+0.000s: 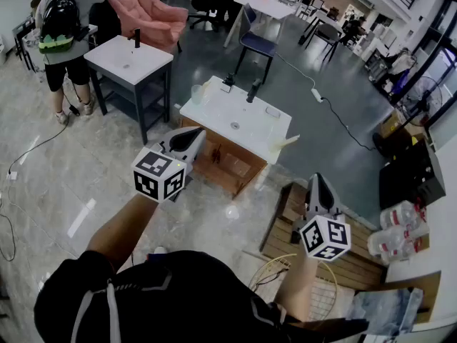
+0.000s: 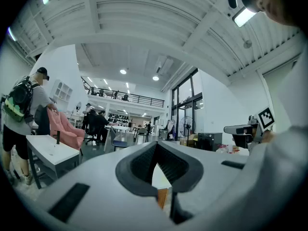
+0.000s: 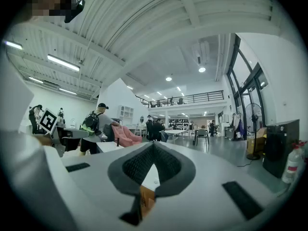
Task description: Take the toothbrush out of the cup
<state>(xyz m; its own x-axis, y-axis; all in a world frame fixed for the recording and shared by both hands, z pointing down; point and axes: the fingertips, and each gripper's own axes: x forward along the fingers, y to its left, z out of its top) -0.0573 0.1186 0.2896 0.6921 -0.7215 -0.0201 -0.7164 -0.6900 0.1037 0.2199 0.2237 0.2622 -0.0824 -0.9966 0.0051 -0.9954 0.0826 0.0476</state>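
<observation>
A small clear cup [image 1: 197, 93] stands on the far left corner of the white sink top [image 1: 214, 113], which sits on a wooden cabinet. The toothbrush is too small to make out from the head view. My left gripper [image 1: 197, 134] is level, short of the sink top's near left edge, its jaws shut with nothing between them. My right gripper [image 1: 318, 180] hovers lower right, over the floor beside the cabinet, also shut and holding nothing. Each gripper view, left [image 2: 156, 147] and right [image 3: 153, 147], shows closed pads with the white top and cabinet beyond.
A black faucet [image 1: 253, 90] stands at the back of the sink top. A second white sink table [image 1: 128, 59] and a person with a backpack [image 1: 61, 20] are at the far left. A wooden pallet [image 1: 314, 245], boxes and water bottles [image 1: 400, 224] lie at the right.
</observation>
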